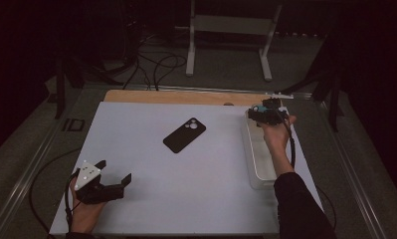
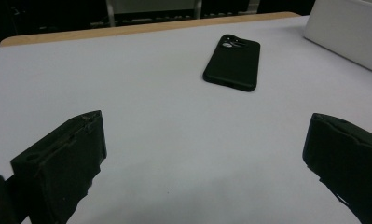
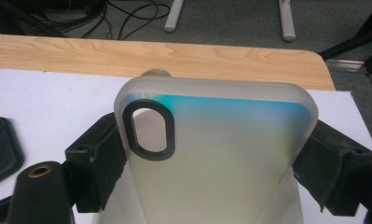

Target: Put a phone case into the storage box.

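Note:
A black phone case (image 1: 184,135) lies camera-hole up in the middle of the white mat; it also appears ahead of the left jaws (image 2: 232,63) and at the left edge of the right gripper view (image 3: 2,144). My left gripper (image 1: 115,172) rests at the mat's near left corner, open (image 2: 207,154), with bare mat between its jaws. My right gripper (image 1: 262,113) hovers at the far right, over the far end of a white tray (image 1: 259,164). Its jaws (image 3: 211,140) press on both long edges of a frosted, translucent phone case (image 3: 221,154) with a black-rimmed camera hole.
The white tray (image 2: 347,32) runs along the mat's right side under my right hand. A wooden table edge (image 1: 176,96) shows beyond the mat (image 1: 151,199). Cables (image 1: 156,64) and a white stand's legs (image 1: 191,55) lie on the floor behind.

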